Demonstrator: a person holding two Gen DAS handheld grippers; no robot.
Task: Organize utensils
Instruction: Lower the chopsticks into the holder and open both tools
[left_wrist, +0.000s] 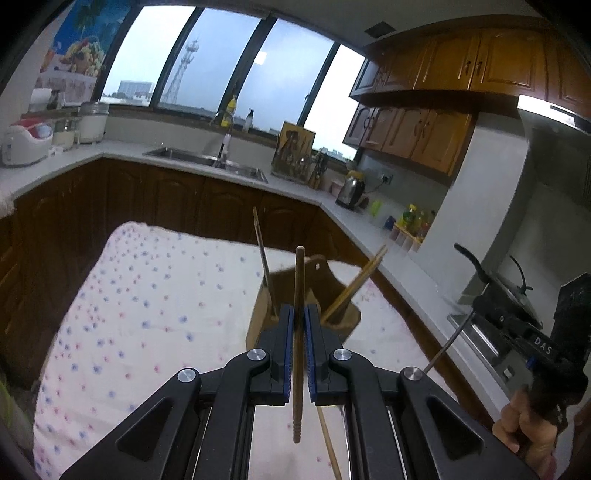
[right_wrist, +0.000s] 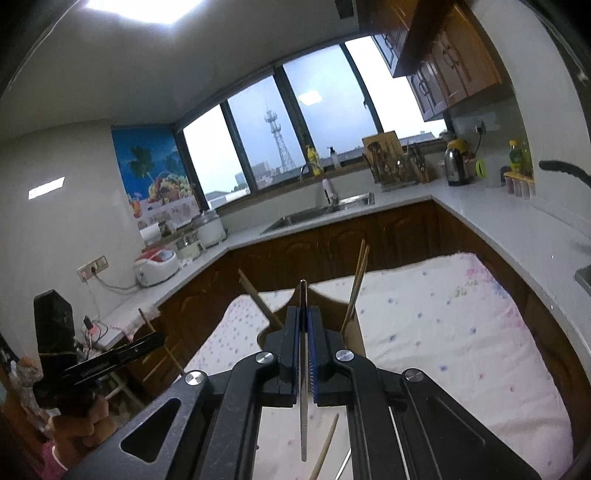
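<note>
We hold a wooden chopstick pinched between the blue pads of the left gripper, its long axis running straight up and down, from twelve to six o'clock between the jaws, with the carved end hanging below the fingers and the plain end standing above them. The right gripper likewise pinches a thin metal utensil, also upright along the twelve-to-six line.

What the next move turns on, we judge, is the wooden holder: from the left fingers it lies just beyond, at about one o'clock, already carrying sticks that lean out toward eleven and two o'clock. From the right fingers the holder sits directly ahead, a little to one o'clock. Both grippers are near it; we cannot tell which is nearer.

Loose chopsticks lie on the flowered cloth beneath the left gripper, at about five o'clock.

We would lower each stick along its own axis, since a tilt would foul the leaning ones.
</note>
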